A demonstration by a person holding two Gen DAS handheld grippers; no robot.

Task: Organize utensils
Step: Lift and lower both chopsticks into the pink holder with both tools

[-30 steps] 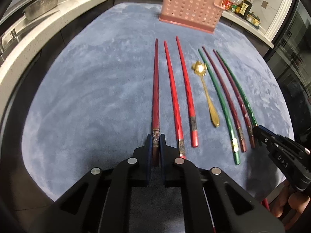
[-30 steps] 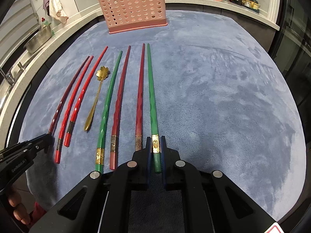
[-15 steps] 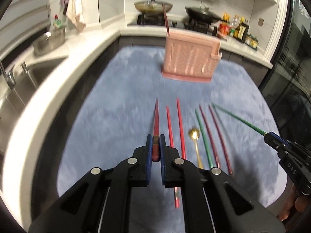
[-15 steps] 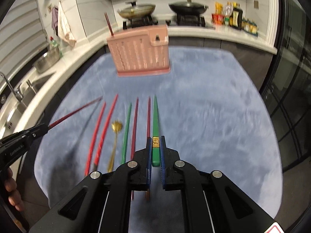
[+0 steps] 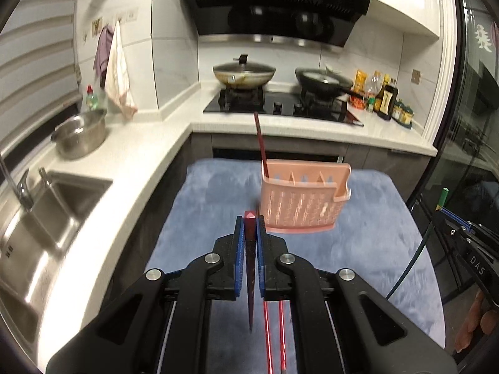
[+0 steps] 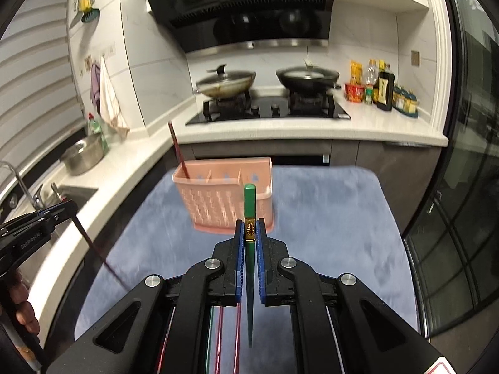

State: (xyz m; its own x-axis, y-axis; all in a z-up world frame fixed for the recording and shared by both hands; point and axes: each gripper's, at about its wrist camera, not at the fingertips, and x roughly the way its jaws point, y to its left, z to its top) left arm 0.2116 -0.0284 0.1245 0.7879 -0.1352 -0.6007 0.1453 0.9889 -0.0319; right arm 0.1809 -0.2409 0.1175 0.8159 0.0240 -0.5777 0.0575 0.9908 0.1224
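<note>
Dark red lacquer shows between the blue pads of the left gripper, which is clamped on a dark red chopstick near its thick end, so the thin tip hangs down toward the blue cloth on the bench. The right gripper is closed in the same way on a green chopstick, at its gold band. Both sticks are in the air in front of the pink basket, where one dark chopstick already stands in the left compartment. A few more chopsticks lie on the cloth below. The risk, I think, is that each stick is pinched at one end only; it may swing or rotate in the pads, and the tip could then hit the basket rim or a divider and miss its compartment, or push the light basket over.
</note>
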